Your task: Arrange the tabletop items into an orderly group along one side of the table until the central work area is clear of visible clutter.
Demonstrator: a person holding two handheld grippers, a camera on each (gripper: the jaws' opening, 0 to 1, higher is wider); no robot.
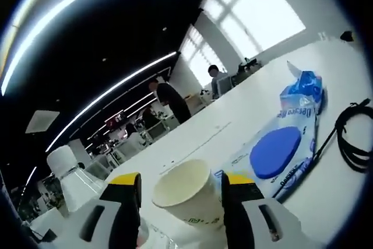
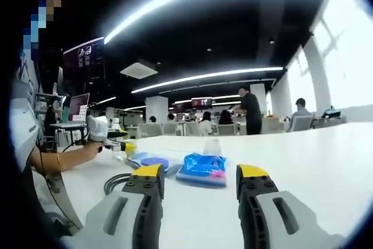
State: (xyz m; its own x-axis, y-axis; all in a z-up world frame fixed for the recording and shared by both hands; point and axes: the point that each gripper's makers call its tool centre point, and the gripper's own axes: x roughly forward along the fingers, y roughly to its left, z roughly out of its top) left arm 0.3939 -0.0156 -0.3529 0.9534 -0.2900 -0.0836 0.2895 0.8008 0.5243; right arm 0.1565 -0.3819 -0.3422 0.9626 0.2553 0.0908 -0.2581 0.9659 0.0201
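**Cup between the jaws, not yet pinched**

In the left gripper view the left claw [image 1: 180, 193] stands wide, its yellow-tipped jaws on either side of a paper cup [image 1: 187, 192] on the white counter [image 1: 233, 121]. I can't tell whether the jaws touch the cup wall; there seems to be a gap on each side. Just beyond the cup lies a wipes pack [image 1: 280, 150] with a round blue lid, and a black cable [image 1: 352, 138] loops near its far side. A clear bottle [image 1: 70, 176] with a white cap stands off to the other side.

To do this well, I'd close gently around the cup's lower half, since thin paper crumples, keep it upright, and set it beside the pack.

In the right gripper view the right claw [image 2: 198, 182] hangs wide and empty above the counter, aimed at a blue packet [image 2: 203, 169].
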